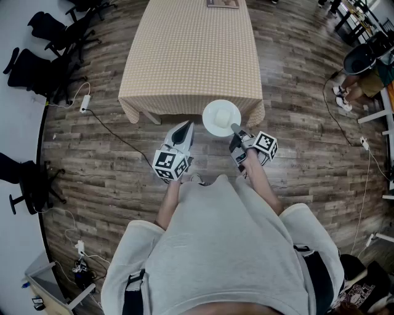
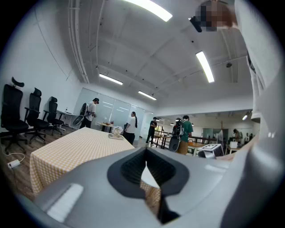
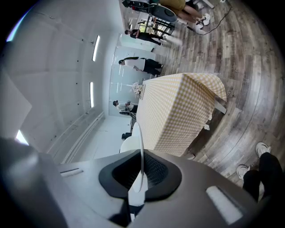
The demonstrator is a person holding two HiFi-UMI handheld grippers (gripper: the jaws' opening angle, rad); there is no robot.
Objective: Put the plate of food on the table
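In the head view a white round plate (image 1: 220, 118) hangs level just in front of the table's near edge, with a pale mound on its middle that I cannot make out. My right gripper (image 1: 236, 129) is shut on the plate's near rim. In the right gripper view the plate (image 3: 140, 142) shows edge-on as a thin white line between the dark pads (image 3: 153, 171). The table (image 1: 191, 55) has a beige checked cloth. My left gripper (image 1: 186, 127) is left of the plate, jaws together, holding nothing, and points level at the table (image 2: 71, 149).
Black office chairs (image 1: 52, 34) stand at the far left. A power strip and cable (image 1: 85, 103) lie on the wooden floor left of the table. A tray (image 1: 223, 3) sits at the table's far end. A person (image 1: 369, 77) is at the right, and several people (image 2: 131, 127) stand beyond.
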